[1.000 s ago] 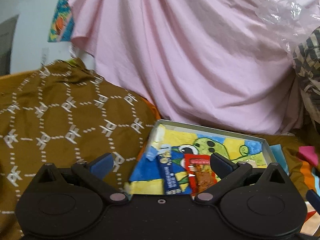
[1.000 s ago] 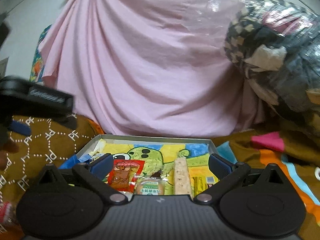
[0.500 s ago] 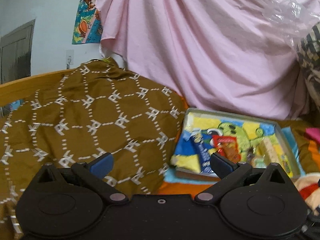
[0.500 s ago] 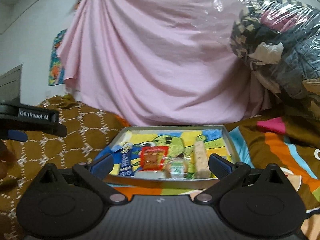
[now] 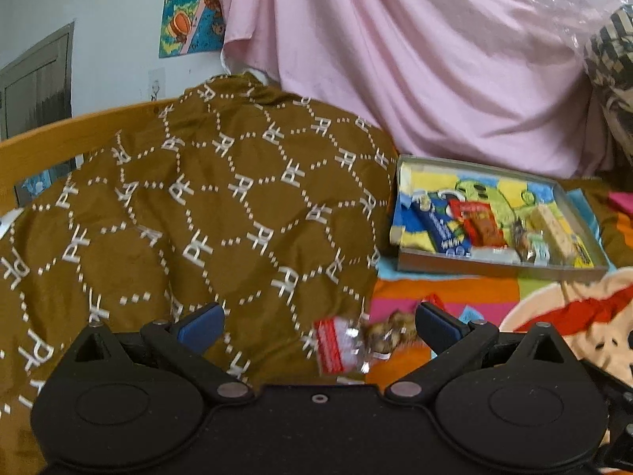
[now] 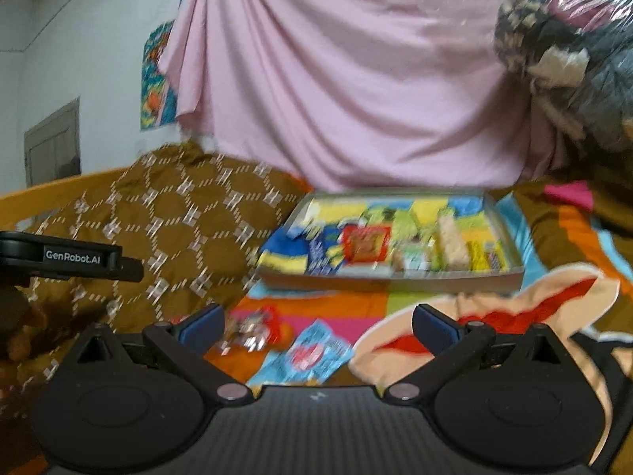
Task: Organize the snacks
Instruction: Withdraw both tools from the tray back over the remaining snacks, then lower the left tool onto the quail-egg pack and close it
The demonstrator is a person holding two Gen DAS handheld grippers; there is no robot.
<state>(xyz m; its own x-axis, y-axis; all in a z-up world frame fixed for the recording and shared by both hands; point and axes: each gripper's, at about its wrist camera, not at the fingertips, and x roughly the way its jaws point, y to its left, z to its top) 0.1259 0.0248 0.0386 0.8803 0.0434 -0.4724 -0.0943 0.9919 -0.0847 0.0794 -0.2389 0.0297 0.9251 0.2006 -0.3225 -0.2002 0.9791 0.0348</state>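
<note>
Both tools gape wide with nothing between their fingers: left tool [image 5: 318, 322], right tool [image 6: 318, 322]. The snack tray [image 5: 498, 267] sits on the bed, its packets blurred in the right view. A clear packet [image 5: 358, 342] lies loose before the left tool, partly hidden behind it.

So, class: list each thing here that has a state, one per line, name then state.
Left gripper: jaws open, empty.
Right gripper: jaws open, empty.
Tray: flat on the blanket, holding several snacks.
Clear packet: loose on the blanket, outside the tray.
Blue packet: loose on the blanket, outside the tray.
</note>
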